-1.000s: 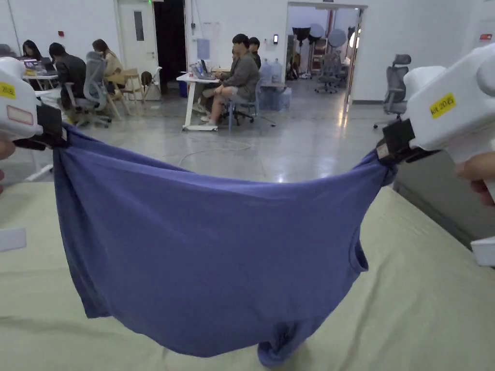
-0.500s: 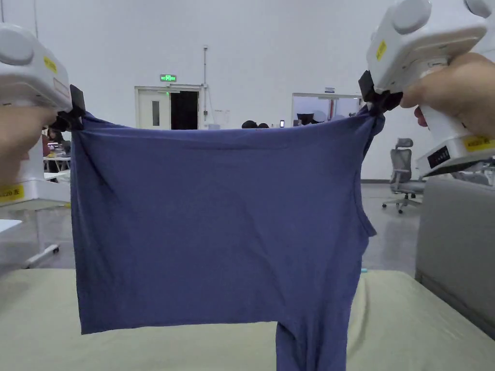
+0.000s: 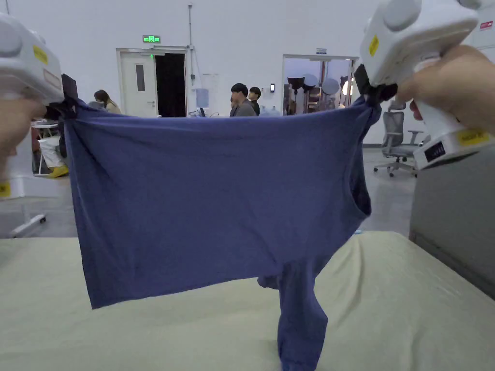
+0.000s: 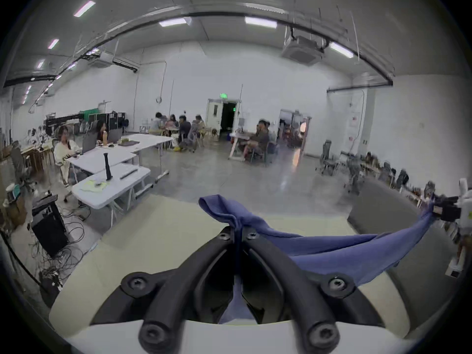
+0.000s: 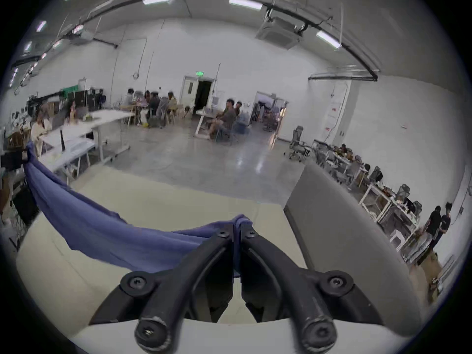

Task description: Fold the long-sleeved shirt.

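The blue long-sleeved shirt (image 3: 212,193) hangs spread in the air between the two claws, above a pale green padded desk (image 3: 425,309). The left claw (image 3: 65,104) grips the shirt's upper left corner, and the right claw (image 3: 370,94) grips the upper right corner, so the top edge runs nearly taut from one to the other, slightly higher on the right.

In the left gripper view, the left claw (image 4: 237,234) is clenched on the fabric: both jaws press on a bunched fold of the shirt (image 4: 332,252), a small tuft of cloth sticking out past the tips. From there the cloth stretches away to the right claw (image 4: 440,210) at the far right.

In the right gripper view, the right claw (image 5: 237,234) is likewise clamped on a pinch of the shirt (image 5: 107,232), which sweeps off to the left claw (image 5: 21,157) at the left edge.

The body of the shirt drops below both claws. One sleeve (image 3: 299,319) dangles from the lower right part, its end reaching down to the desk. A person's hand (image 3: 454,87) holds the right claw's white handle.
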